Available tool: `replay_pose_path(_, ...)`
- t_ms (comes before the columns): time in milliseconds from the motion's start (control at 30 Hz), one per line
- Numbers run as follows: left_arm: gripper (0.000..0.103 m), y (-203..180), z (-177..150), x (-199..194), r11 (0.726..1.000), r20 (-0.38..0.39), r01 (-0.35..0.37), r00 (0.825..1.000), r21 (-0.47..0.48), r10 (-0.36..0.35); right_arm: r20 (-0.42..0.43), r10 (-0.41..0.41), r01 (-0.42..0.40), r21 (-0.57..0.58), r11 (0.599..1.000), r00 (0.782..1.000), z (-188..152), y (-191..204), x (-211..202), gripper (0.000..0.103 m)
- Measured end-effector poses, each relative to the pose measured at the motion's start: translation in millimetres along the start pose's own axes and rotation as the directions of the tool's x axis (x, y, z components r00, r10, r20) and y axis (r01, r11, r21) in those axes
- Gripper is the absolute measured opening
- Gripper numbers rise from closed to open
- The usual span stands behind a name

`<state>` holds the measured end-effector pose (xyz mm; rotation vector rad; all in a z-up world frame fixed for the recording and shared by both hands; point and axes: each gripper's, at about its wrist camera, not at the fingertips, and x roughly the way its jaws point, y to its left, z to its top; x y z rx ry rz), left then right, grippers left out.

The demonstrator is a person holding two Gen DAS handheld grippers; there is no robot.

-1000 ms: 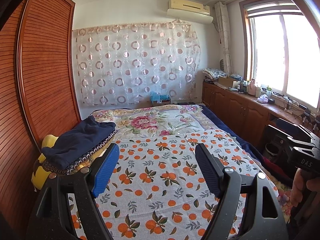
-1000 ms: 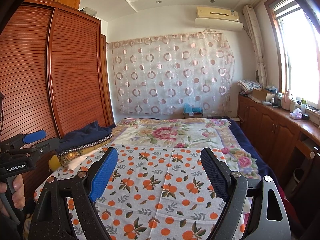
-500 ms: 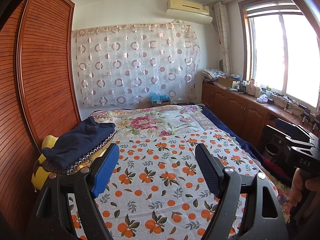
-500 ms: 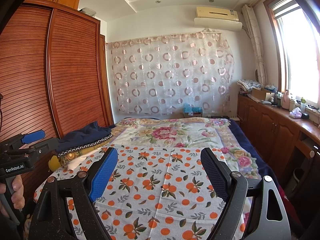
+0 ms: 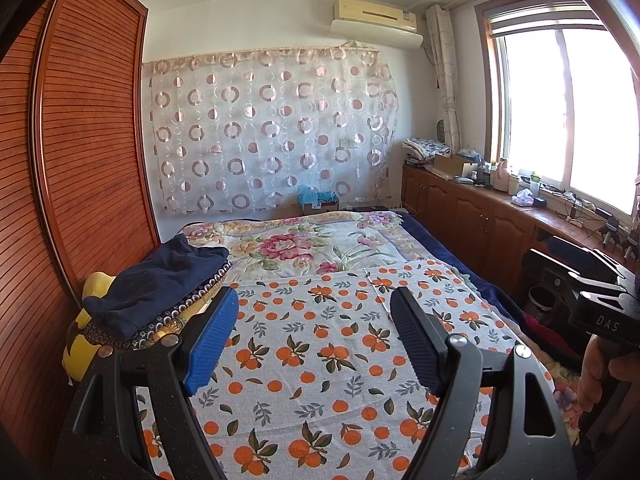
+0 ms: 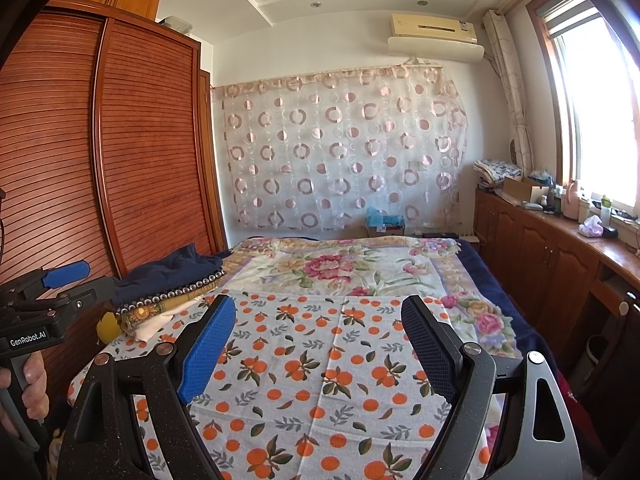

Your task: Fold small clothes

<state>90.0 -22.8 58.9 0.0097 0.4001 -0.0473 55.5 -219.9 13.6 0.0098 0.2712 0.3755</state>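
Left wrist view is showing the left tool hanging wide apart and empty over the bed; the right tool is gaping empty too. Clothes are sitting in a pile at the bed's left edge, so a careless grab is risking pinching several at once or knocking them off.

change: none you can see | your left gripper: same spot, wide apart | your right gripper: same spot, wide apart
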Motion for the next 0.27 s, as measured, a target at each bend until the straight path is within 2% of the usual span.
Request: replay_pose_path(267,0.079,-1.0,-1.1,0.5,1.0,0.001,-0.002,1.0,0.001,0.002,0.002,0.0,0.0,0.002,1.0,1.0,-0.5,-1.2,0.0,0.086)
